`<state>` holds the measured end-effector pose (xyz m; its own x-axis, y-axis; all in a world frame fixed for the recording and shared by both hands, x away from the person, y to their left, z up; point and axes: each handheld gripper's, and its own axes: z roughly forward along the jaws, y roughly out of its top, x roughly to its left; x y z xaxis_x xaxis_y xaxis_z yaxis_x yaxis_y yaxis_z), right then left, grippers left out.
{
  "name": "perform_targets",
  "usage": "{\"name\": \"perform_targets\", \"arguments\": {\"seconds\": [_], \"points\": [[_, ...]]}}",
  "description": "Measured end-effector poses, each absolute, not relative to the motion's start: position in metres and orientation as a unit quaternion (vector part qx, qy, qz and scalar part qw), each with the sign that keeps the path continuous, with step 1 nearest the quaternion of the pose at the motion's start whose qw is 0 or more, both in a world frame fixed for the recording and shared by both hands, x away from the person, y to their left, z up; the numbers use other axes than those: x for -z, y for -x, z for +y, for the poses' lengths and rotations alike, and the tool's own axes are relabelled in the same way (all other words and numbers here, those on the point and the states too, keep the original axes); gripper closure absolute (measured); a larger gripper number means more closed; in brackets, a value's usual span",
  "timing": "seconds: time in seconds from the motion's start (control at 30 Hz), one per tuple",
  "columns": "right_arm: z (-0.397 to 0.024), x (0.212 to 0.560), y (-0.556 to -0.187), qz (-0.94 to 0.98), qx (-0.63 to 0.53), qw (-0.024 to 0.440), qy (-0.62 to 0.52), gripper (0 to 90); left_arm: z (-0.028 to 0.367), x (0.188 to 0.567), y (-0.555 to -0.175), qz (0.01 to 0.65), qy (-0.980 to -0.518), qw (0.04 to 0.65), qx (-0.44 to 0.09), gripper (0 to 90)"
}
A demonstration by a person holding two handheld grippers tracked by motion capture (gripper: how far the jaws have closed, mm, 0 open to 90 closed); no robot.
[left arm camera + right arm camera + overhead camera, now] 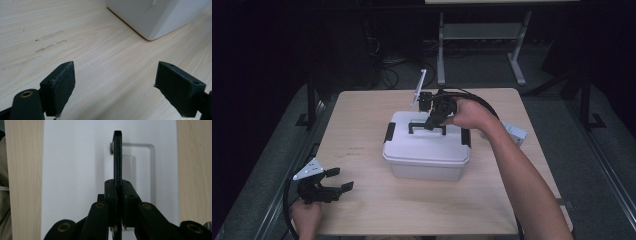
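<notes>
Right claw (432, 124) pinching the black carrying handle (427, 126) of the white storage box (427, 150), its two jaws pressed flat against either face of the handle's upright bar, as the right gripper view shows along the bar (117, 157); the handle stands raised out of its moulded recess (140, 170) in the lid (75, 170). The box sits at the middle of the desk (362, 200), lid on, with a black latch (389, 133) at its left end and another (466, 137) at its right end. The right hand (469, 114) reaches over the far right corner of the box, the forearm crossing the desk to the right of it. Left claw (339, 180) spread wide with nothing between the jaws, resting low near the front left corner of the desk, well apart from the box; in the left gripper view the box's lower corner (150, 32) lies ahead of the pads (61, 87), with bare wood between. A small white object (514, 132) lies just to the right of the box, behind the forearm
</notes>
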<state>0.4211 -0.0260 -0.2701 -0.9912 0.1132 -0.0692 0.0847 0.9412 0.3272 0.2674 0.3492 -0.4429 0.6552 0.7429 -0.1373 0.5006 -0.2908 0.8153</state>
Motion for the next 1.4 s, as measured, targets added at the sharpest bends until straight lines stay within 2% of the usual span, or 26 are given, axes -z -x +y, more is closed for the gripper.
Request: {"name": "perform_targets", "arguments": {"seconds": [0.5,1.4], "points": [[-0.031,0.258,-0.417,0.981,-0.181,0.049,-0.055,84.4,0.348,0.443,-0.268,0.392,-0.793,0.447,-0.135,15.6],[-0.069,0.223,-0.394,0.976,-0.188,0.069,-0.082,84.5,0.348,0.443,-0.266,0.395,-0.79,0.449,-0.134,15.5]]}}
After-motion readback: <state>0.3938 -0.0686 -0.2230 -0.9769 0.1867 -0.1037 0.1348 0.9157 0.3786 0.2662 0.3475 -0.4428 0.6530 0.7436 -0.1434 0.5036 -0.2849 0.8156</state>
